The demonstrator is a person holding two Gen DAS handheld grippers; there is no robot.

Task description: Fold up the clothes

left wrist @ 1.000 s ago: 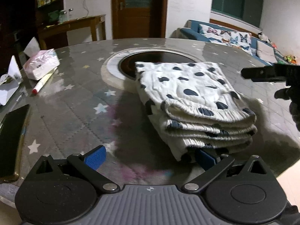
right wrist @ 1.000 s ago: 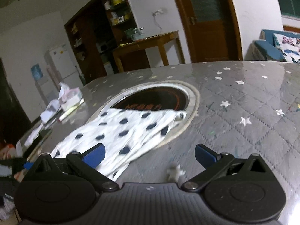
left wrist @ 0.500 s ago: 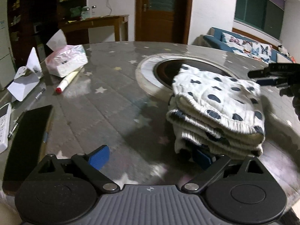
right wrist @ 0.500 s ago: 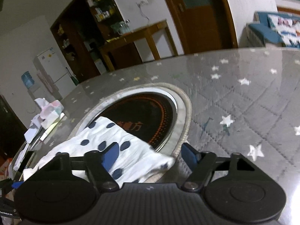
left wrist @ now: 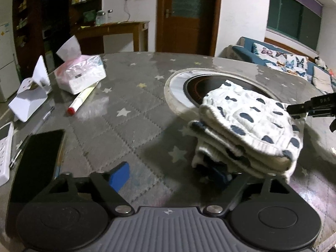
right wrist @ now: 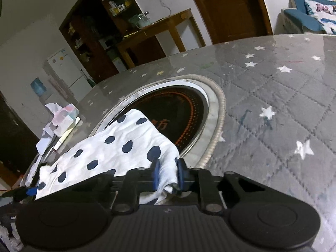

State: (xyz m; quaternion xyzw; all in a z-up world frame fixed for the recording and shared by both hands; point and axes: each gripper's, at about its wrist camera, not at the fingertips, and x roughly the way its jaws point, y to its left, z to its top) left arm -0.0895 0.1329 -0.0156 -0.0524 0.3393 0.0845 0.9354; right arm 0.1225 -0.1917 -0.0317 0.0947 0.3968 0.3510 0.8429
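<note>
Cotton, white with navy dots, the garment (left wrist: 250, 124) lies folded in layers on the tabletop (left wrist: 134, 126), half over the round burner (right wrist: 178, 113). It looks light, soft and floppy. The right gripper (right wrist: 168, 175) pinches one corner; the left gripper (left wrist: 170, 175) gapes wide, one finger under the stack's near edge.

Bare table (left wrist: 134, 126) left (phone (left wrist: 35, 159) beyond)

folded garment (left wrist: 250, 130) on table (left wrist: 134, 126), partly over round cooktop (left wrist: 193, 82) | tissue pack (left wrist: 79, 74), marker (left wrist: 80, 99) far left | phone (left wrist: 35, 157) near left edge
</note>
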